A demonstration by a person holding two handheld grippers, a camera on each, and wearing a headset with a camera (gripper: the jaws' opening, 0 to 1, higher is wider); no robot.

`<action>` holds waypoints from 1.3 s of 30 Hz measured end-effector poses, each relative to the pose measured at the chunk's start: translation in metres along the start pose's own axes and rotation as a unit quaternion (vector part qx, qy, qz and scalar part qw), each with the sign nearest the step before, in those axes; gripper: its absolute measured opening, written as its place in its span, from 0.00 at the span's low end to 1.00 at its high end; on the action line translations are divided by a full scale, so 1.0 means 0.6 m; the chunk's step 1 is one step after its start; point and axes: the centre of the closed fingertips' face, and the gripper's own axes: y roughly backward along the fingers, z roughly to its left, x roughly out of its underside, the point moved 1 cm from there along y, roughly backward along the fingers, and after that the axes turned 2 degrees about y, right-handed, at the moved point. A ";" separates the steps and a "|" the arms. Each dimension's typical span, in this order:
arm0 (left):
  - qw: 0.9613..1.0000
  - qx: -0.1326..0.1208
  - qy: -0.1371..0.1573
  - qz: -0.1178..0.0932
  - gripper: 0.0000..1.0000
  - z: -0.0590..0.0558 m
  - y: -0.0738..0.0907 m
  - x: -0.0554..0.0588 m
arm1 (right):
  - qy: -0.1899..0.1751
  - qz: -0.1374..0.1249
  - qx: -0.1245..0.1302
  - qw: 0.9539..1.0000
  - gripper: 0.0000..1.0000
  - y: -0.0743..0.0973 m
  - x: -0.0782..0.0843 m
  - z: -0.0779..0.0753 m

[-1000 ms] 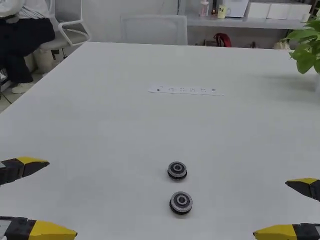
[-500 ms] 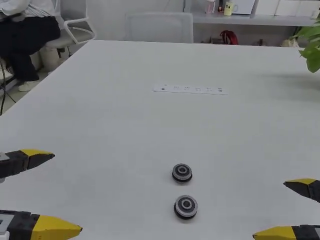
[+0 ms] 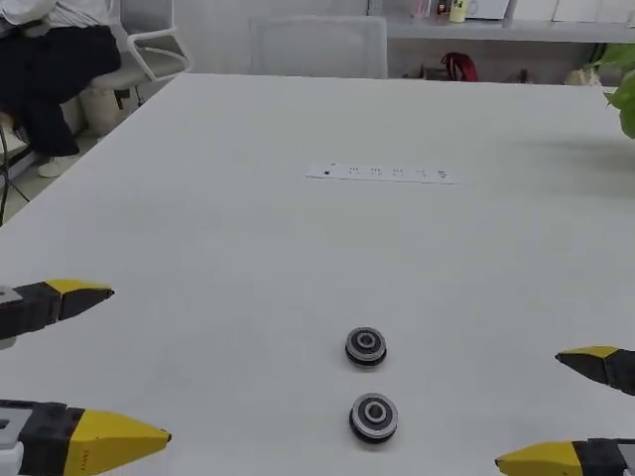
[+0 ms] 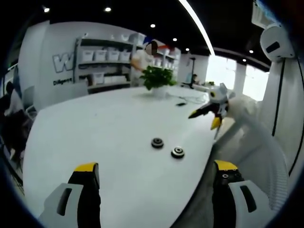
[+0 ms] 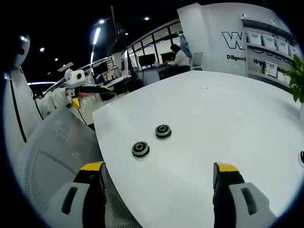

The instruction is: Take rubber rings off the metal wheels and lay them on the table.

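My left gripper (image 3: 139, 364) and right gripper (image 3: 528, 409) both have their jaws spread wide with nothing between them. They are held low on either side of the near wheel (image 3: 374, 416), I'd say so that either one can close in on it. The far wheel (image 3: 366, 347) lies just beyond the near wheel without touching it, both flat on the table (image 3: 248, 198) with their dark rubber rings (image 3: 356, 419) not yet off.
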 end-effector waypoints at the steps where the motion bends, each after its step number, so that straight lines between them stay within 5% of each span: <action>1: 1.000 0.001 0.001 -0.003 1.00 0.000 -0.001 -0.003 | 0.000 -0.001 -0.001 1.000 0.90 0.000 -0.001 0.000; 28: 0.999 0.028 -0.044 -0.015 1.00 -0.039 -0.031 -0.062 | 0.010 -0.027 -0.045 0.999 0.83 -0.026 -0.012 0.023; 39: 0.996 0.046 -0.073 -0.014 0.98 -0.069 -0.046 -0.087 | 0.013 -0.040 -0.056 0.998 0.79 -0.024 -0.014 0.020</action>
